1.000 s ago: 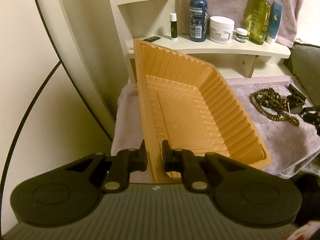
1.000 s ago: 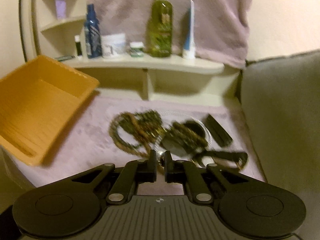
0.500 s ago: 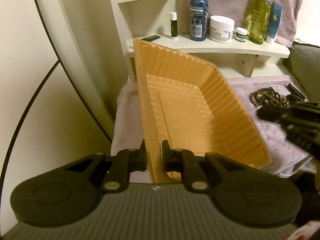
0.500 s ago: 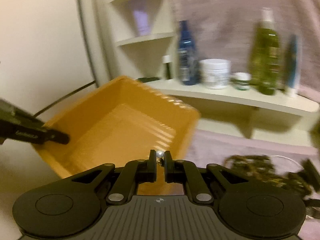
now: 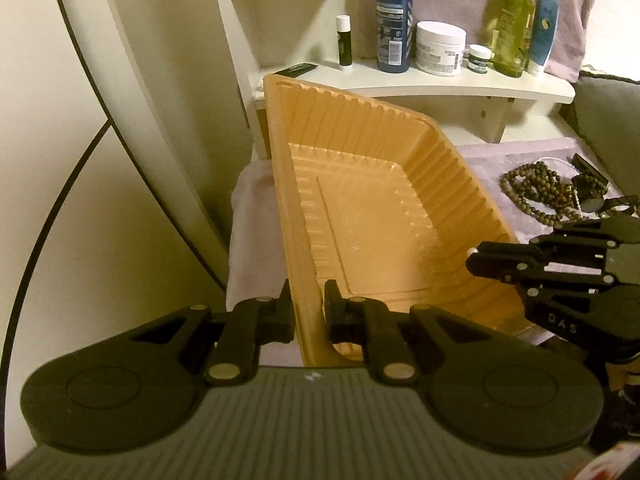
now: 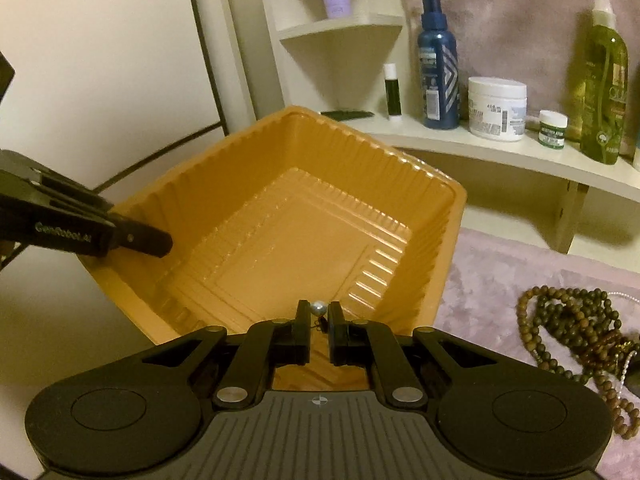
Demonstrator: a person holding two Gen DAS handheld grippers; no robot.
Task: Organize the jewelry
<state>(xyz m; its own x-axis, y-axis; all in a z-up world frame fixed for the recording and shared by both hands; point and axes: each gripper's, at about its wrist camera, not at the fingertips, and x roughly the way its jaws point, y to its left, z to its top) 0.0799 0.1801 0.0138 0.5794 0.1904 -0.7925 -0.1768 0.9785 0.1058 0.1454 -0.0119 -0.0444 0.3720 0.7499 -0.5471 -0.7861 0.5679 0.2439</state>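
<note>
Orange ribbed plastic forms the tray [image 5: 372, 216], which is held tilted above the mauve cloth [image 6: 500, 276]; its near side wall is pinched by the left gripper [image 5: 308, 308], whose jaws are closed tight on that wall. A small silvery pearl-like piece [image 6: 319, 307], seemingly an earring with a dark dangling fitting below it, is clamped at the very tips of the right gripper [image 6: 319, 314], the jaws being nearly closed with only the piece between them. The piece is poised over the tray's near rim, inside its opening, so the step in hand is judged to be the delivery of one item into the tray; nothing is seen lying in the tray yet. The next move is judged to call for a slight opening of the right jaws over the flat floor, low enough that the round piece is not bounced out or rolled down the tilt. A heap of brown bead strands [image 6: 568, 328] is left on the cloth, beside dark items that cannot be identified; these are judged to be awaiting collection.
</note>
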